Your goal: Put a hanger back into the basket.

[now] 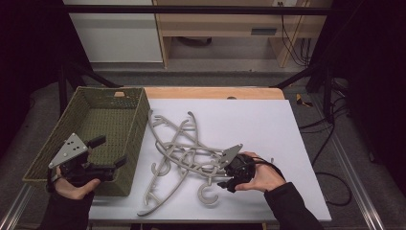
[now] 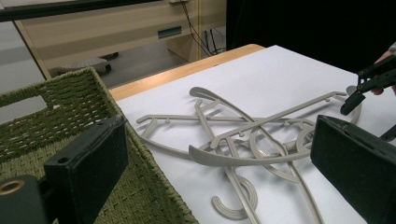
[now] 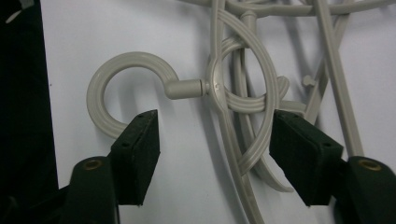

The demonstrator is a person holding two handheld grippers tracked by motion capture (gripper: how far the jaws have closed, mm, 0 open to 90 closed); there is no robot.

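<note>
Item: grey plastic clothes hangers (image 1: 184, 151), tangled in a pile on the white surface (image 1: 258, 120).

Right gripper (image 1: 225, 184): jaws part-open, nothing pressed between the pads. The neck and curved top bar of the nearest hanger (image 3: 243, 116) lie between them; its hook (image 3: 116, 84) curls off just ahead of the left-hand jaw.

Left gripper (image 1: 109, 151): jaws wide, empty, hanging over the green woven basket (image 1: 103, 120), well apart from the pile.

Handling note: I judge this a pick from the pile. I would centre the jaws on the neck where the hook meets the bar, come down until the pads straddle that one piece, then close. The loops of other hangers cross inside the same gap, so I should grip one bar alone and lift slowly, watching for a snag.

Not legible: how many hangers the pile holds; which bar belongs to which hanger beyond the jaws; whether the right pads reach the surface. The pile's far side is cut off in the right gripper view.
</note>
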